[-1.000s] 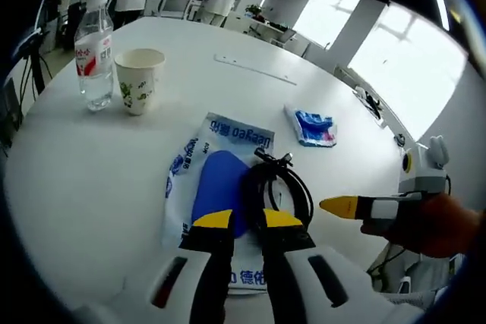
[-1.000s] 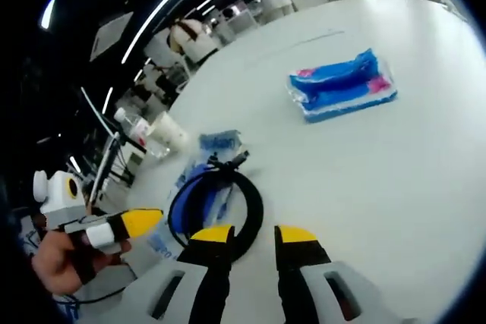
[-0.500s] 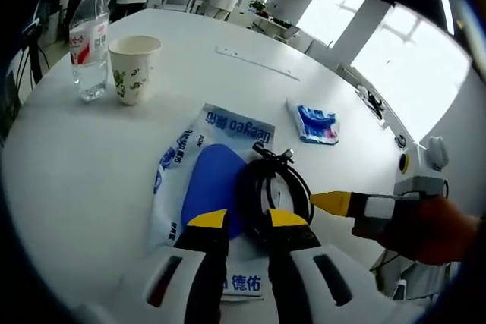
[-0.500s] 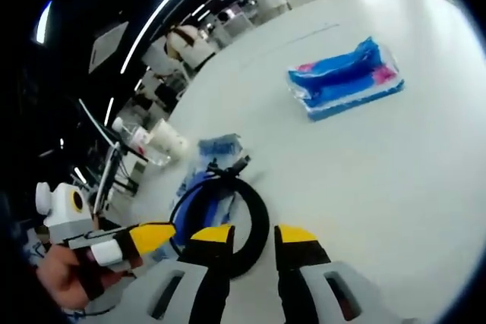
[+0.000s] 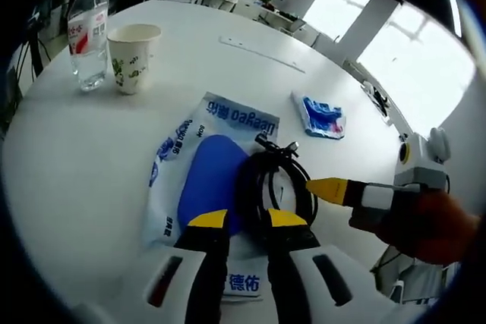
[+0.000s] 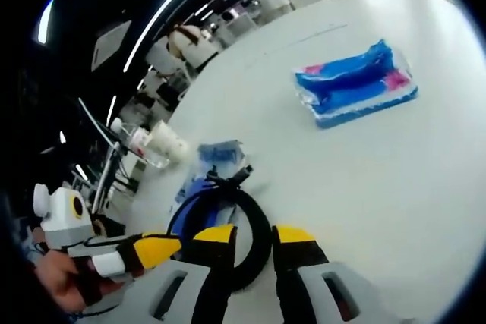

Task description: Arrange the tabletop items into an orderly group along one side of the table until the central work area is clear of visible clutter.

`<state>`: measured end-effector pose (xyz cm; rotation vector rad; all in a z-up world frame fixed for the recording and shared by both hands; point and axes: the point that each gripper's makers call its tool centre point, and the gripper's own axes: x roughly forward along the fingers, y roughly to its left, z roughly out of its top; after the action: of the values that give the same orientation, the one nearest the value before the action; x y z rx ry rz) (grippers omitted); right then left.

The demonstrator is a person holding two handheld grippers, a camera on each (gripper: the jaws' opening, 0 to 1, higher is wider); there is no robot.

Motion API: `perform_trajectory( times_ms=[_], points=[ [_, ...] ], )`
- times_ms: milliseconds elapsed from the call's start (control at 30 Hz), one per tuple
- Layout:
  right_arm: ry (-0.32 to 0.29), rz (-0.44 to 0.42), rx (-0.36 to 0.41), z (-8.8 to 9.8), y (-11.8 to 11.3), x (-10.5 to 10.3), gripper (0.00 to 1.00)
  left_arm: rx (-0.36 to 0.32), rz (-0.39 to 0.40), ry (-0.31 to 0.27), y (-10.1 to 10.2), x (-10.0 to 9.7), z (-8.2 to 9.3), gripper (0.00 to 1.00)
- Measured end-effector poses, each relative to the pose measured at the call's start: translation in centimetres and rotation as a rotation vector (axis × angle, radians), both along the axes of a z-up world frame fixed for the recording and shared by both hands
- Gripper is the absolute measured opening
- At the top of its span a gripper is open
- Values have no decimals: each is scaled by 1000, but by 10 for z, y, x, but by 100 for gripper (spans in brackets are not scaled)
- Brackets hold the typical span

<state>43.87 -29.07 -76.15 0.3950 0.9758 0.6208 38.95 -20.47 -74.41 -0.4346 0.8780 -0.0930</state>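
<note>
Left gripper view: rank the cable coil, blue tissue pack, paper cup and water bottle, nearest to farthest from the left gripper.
1. Black cable coil: right at the left gripper tips, lying on the printed bag.
2. Blue tissue pack: further up the table, to the right.
3. Paper cup: far left.
4. Water bottle: just left of the cup, slightly further back.

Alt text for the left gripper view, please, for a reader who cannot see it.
The left gripper hangs over a coiled black cable on a blue-and-white packet on a white table. Farther off stand a paper cup and water bottle; the right gripper reaches in.
</note>
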Motion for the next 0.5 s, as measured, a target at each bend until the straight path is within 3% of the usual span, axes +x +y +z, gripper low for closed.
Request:
perform_trajectory(
  times_ms=[200, 267, 333, 400, 500],
  points=[
    [-10, 25, -12, -1, 3, -4, 16, 1, -1, 5, -2, -1, -2, 10],
    [-14, 32, -19, 0, 3, -5, 13, -1, 8, 11, -3, -1, -3, 8],
    [-32, 22, -44, 1, -4, -3, 4, -5, 8, 14, -4, -3, -3, 2],
    [-20, 15, -17, 4, -5, -3, 4, -15, 13, 14, -6, -3, -2, 2],
    [-50, 34, -26, 5, -8, 1, 4, -20, 1, -6, -11, -1, 0, 2]
  ],
)
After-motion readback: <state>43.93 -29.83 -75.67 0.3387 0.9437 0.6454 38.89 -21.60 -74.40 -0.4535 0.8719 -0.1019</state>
